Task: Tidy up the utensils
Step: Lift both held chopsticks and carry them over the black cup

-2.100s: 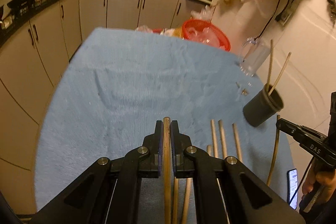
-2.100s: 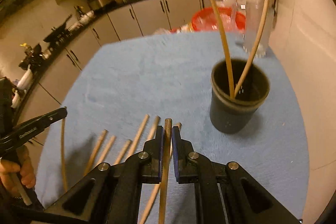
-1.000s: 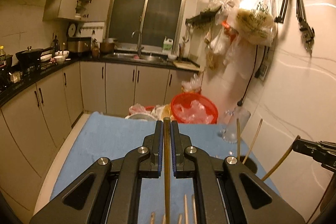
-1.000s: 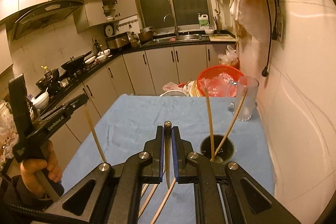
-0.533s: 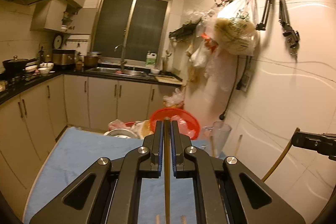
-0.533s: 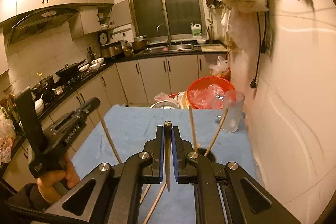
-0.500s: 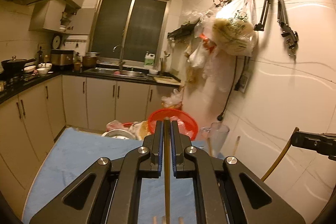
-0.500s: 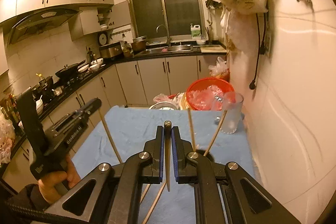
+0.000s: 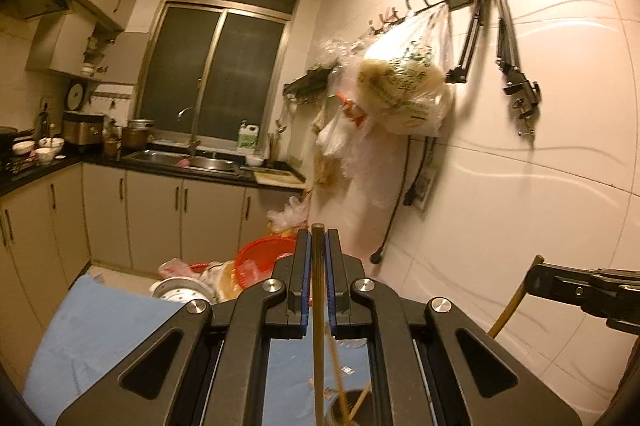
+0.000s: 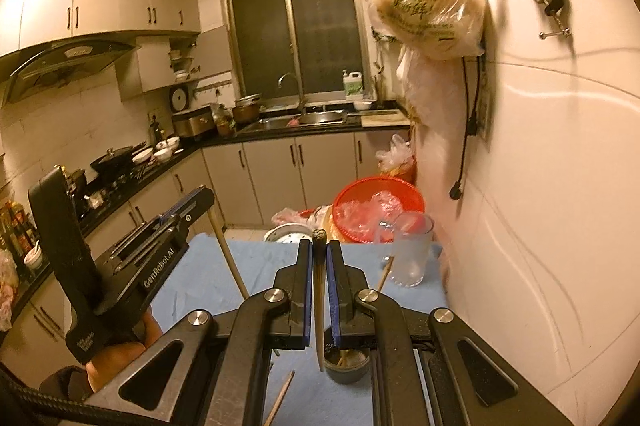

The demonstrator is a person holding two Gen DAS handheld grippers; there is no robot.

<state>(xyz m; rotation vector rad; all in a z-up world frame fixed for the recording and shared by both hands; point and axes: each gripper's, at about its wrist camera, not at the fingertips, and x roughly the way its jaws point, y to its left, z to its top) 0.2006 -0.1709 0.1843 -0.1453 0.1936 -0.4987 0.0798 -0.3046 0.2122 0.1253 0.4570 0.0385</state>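
In the left view, the left gripper (image 9: 318, 246) pinches a chopstick (image 9: 318, 326) that hangs down over the dark cup (image 9: 352, 408) on the blue cloth (image 9: 100, 326). In the right view, the right gripper (image 10: 319, 254) pinches another stick (image 10: 319, 306) whose tip hangs just above the cup (image 10: 346, 366). One loose stick (image 10: 280, 400) lies on the cloth (image 10: 200, 282).

Two grippers: left gripper (image 9: 316, 246), right gripper (image 10: 319, 258). Each grips one chopstick: left's (image 9: 318, 326), right's (image 10: 319, 306). One holder (image 10: 346, 366) containing two chopsticks (image 10: 385, 273). One loose chopstick (image 10: 280, 398) on the cloth (image 10: 200, 278). One glass (image 10: 412, 254). One red basket (image 10: 376, 202).
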